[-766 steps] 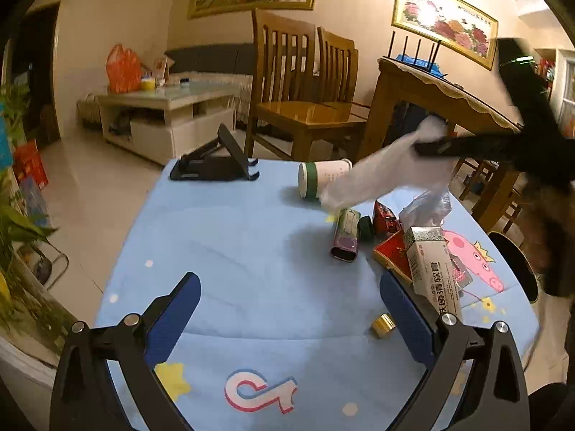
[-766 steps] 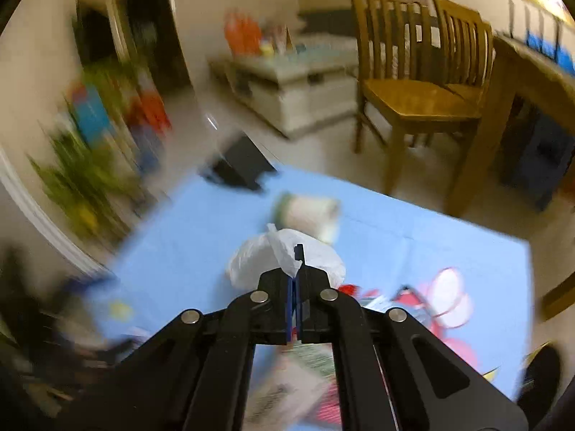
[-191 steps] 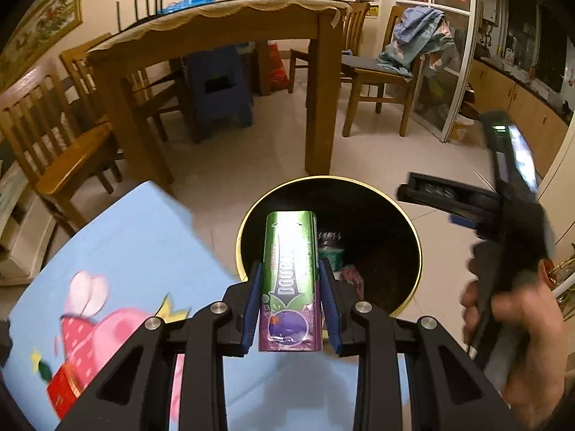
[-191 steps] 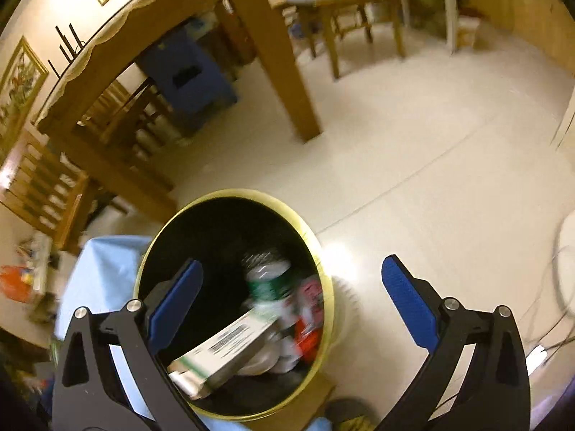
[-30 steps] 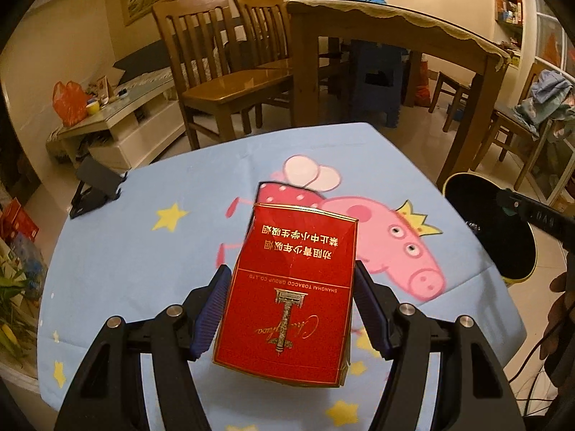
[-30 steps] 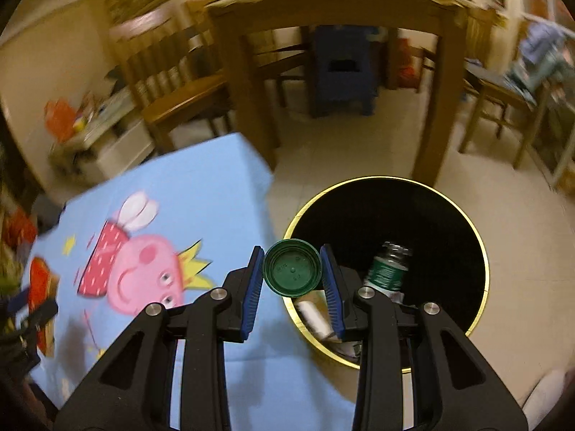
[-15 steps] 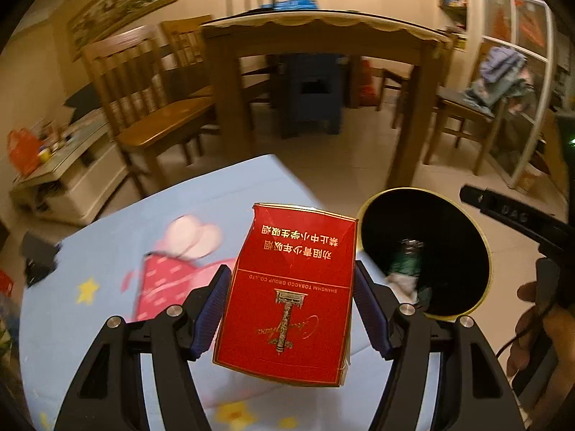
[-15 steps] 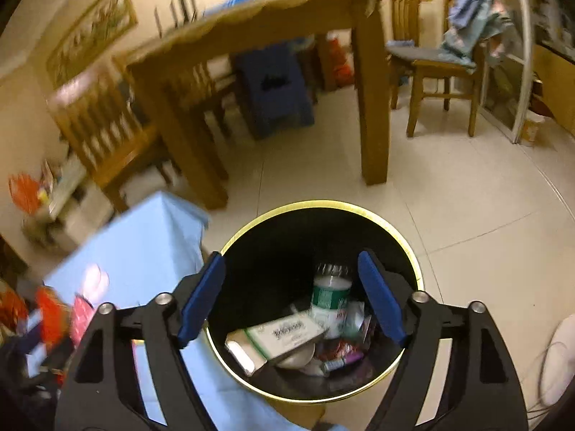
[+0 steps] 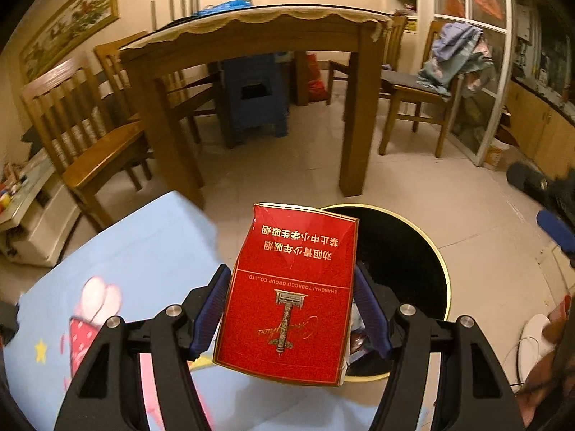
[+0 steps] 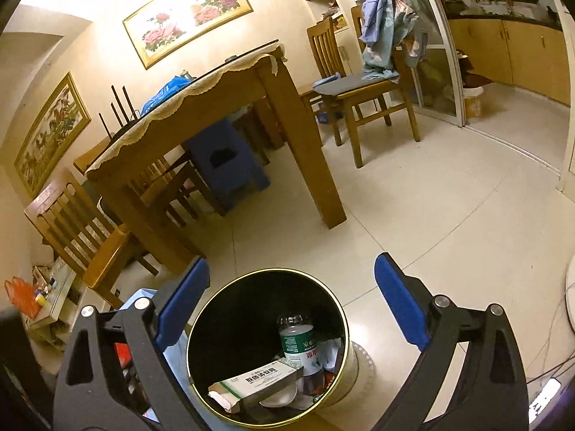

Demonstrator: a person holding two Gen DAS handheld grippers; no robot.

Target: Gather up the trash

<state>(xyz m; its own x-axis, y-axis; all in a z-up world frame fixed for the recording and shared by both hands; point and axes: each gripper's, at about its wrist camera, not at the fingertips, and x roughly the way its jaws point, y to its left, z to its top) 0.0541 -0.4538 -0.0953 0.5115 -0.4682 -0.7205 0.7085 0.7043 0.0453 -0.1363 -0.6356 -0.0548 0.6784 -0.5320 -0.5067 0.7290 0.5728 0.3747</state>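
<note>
Since a second ago: my left tongs (image 9: pixel 291 309) swung from table (image 9: pixel 136 237) to bin (image 9: pixel 436 251), clenched on red box (image 9: pixel 291 294). Box long axis runs toward bin mouth, part over near rim. My right tongs (image 10: pixel 291 309) opening, nothing between, above bin.

Glossy red cardboard pack (image 9: pixel 291 294)

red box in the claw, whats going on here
A person is clearing trash into a black bin. The left claw is shut on a red cigarette box, held above the bin's near edge. The right claw is empty, its jaws opening over the bin, where a bottle and a white carton lie.
</note>
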